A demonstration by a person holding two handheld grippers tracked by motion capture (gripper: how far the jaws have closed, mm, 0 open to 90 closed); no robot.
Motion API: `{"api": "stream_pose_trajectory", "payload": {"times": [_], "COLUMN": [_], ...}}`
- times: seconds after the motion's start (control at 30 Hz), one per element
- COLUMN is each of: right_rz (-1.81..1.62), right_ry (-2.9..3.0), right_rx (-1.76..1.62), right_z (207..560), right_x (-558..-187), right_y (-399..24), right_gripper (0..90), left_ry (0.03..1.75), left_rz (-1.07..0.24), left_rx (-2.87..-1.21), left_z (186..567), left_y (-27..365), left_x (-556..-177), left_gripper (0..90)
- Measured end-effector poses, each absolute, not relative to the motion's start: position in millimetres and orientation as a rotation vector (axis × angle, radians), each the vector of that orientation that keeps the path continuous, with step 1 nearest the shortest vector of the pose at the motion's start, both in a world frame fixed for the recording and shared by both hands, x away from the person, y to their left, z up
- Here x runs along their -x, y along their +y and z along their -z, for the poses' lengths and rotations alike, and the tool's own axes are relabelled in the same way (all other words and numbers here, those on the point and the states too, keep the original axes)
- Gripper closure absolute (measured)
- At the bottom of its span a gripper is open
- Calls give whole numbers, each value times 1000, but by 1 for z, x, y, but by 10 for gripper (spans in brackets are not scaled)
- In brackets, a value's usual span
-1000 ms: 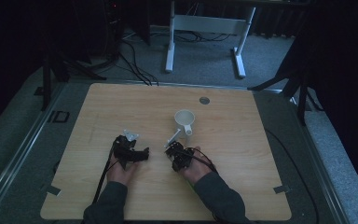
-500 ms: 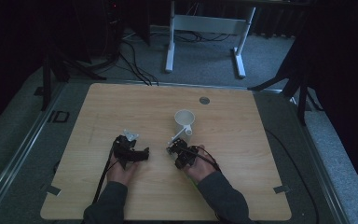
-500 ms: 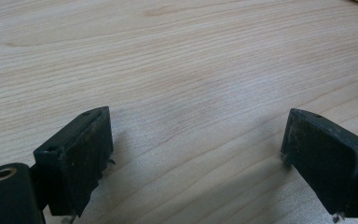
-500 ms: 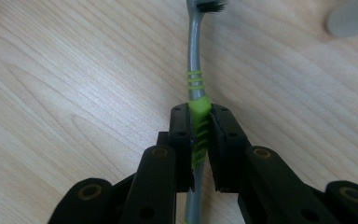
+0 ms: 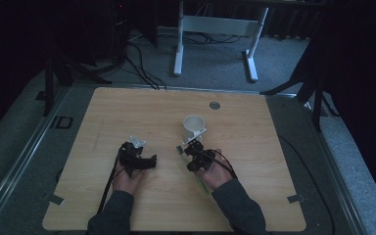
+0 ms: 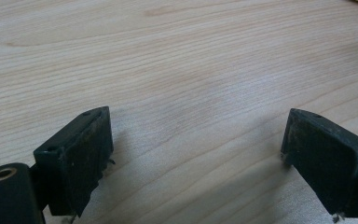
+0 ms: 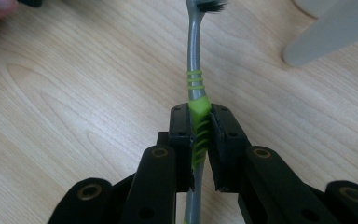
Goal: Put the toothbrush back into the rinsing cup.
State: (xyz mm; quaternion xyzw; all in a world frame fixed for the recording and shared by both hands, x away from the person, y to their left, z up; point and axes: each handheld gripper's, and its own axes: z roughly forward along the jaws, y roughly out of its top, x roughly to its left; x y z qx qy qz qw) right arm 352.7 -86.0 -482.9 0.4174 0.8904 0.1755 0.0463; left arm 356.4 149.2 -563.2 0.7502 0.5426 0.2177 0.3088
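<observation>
A toothbrush (image 7: 196,79) with a grey stem and green grip sticks out from my right gripper (image 7: 200,114), whose jaws are shut on the green part; its dark bristles (image 7: 209,5) point away from the camera. In the high view my right gripper (image 5: 190,148) is raised just in front of a white cup (image 5: 194,125), and the brush's green tail (image 5: 201,184) shows beside the hand. My left gripper (image 5: 144,160) rests low over the wooden table (image 5: 254,161), left of the right one. Its jaws (image 6: 196,154) stand wide open over bare wood.
A small round grey disc (image 5: 215,105) is set into the table behind the cup. The cup's pale side and handle (image 7: 328,28) lie to the upper right of the brush. Beyond the table's far edge are cables and a white desk frame (image 5: 215,27) on the floor.
My right hand has lifted a little and moved toward the cup with the toothbrush in its jaws. The left hand has stayed where it was.
</observation>
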Motion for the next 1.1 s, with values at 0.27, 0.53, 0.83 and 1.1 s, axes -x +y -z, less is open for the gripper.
{"api": "stream_pose_trajectory", "payload": {"times": [0.27,0.53,0.83,1.1], "right_rz": [-670,-774,-840,-873], "right_ry": [2679,2627,2566,2531], "right_rx": [-1318,-1349,-1353,-1340], "right_z": [477,471,464,459], "right_x": [-357,-358,-358,-359], "right_y": [-100,-108,-114,-117], "right_gripper": [802,802,802,802], "left_ry": [1435,1434,1433,1433], "left_rz": [-576,-576,-576,-577], "left_rx": [-1978,-1980,-1982,-1981], "left_z": [563,563,563,563], "left_y": [149,149,149,149], "left_x": [-356,-356,-356,-356], "left_gripper": [91,91,91,91]}}
